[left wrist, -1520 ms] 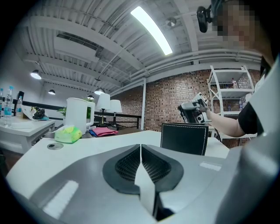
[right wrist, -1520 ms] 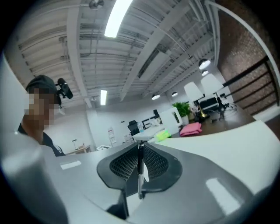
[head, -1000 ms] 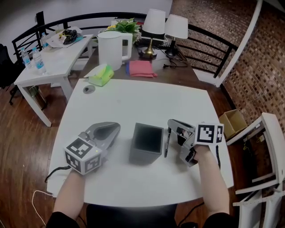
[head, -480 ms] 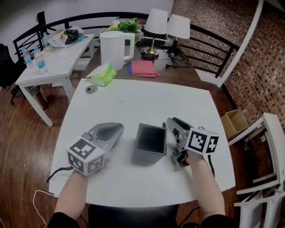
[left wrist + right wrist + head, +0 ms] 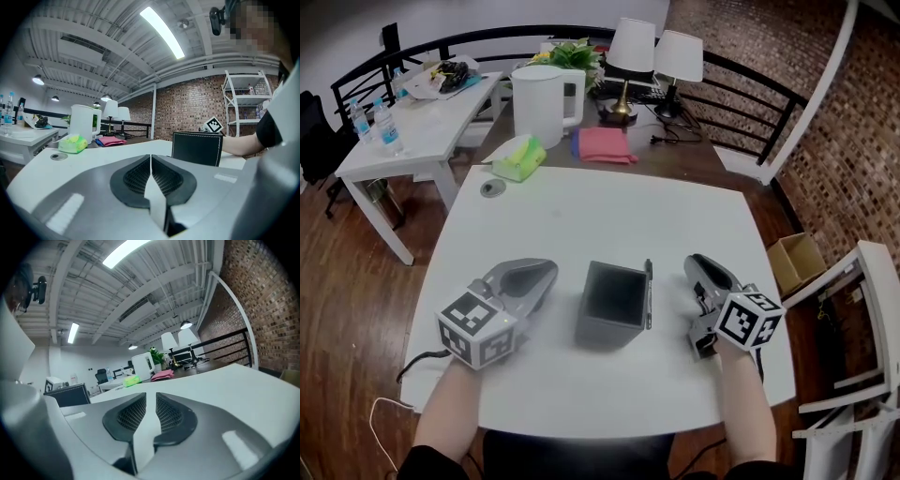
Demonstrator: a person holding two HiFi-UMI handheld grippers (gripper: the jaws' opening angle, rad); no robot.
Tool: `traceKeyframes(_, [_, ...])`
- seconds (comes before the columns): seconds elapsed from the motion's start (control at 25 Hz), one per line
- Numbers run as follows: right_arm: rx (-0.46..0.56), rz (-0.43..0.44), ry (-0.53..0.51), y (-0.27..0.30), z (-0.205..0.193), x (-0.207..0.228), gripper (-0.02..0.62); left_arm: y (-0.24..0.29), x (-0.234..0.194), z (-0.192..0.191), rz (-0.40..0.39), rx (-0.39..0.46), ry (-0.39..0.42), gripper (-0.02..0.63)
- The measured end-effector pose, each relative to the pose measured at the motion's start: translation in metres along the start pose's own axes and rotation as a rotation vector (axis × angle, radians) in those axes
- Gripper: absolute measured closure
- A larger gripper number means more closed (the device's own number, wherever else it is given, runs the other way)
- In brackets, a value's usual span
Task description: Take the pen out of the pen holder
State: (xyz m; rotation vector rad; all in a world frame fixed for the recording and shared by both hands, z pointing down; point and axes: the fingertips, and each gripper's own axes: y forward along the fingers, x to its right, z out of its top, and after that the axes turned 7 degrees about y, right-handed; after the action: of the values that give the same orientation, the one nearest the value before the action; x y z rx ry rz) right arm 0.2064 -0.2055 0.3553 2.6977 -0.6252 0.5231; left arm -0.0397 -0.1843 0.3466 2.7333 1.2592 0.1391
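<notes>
Already the pen (image 5: 648,294) lies out on the table (image 5: 581,216), just beside the pen holder's (image 5: 614,298) right wall. So the right gripper (image 5: 701,269) stands apart from it, empty jaws closing. The left gripper (image 5: 542,274), jaws together, rests idle.

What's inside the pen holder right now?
Nothing shows inside the pen holder: only its dark interior, the bottom in shadow. The pen is outside, along its right wall.

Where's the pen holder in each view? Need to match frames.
Head view: pen holder at centre, just below the middle.
Left gripper view: pen holder right of centre.
Right gripper view: pen holder at far left.
Shared landmark: white kettle.
</notes>
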Motion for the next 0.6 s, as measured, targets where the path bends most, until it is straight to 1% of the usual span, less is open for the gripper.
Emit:
traceKeyframes(0.04, [0.001,-0.017,-0.037,-0.003,0.000,0.003,0.529,0.000,0.000,0.000,0.002,0.000,0.000,0.597])
traceKeyframes(0.08, [0.006,-0.043,-0.080,-0.006,0.001,0.007,0.531,0.001,0.000,0.000,0.003,0.000,0.000,0.597])
traceKeyframes(0.16, [0.039,-0.105,-0.160,-0.014,0.006,0.013,0.546,0.001,0.000,0.000,0.006,0.000,-0.001,0.597])
traceKeyframes(0.2, [0.061,-0.129,-0.183,-0.017,0.008,0.015,0.563,0.000,-0.001,0.000,0.009,0.000,-0.002,0.597])
traceKeyframes(0.28, [0.090,-0.161,-0.197,-0.021,0.010,0.017,0.581,0.000,-0.001,0.000,0.016,0.000,-0.003,0.597])
traceKeyframes(0.36, [0.099,-0.179,-0.193,-0.023,0.010,0.017,0.581,-0.001,-0.001,0.000,0.019,0.000,-0.003,0.597])
traceKeyframes(0.6, [0.100,-0.180,-0.191,-0.023,0.010,0.016,0.581,-0.001,-0.002,0.001,0.024,0.001,-0.001,0.597])
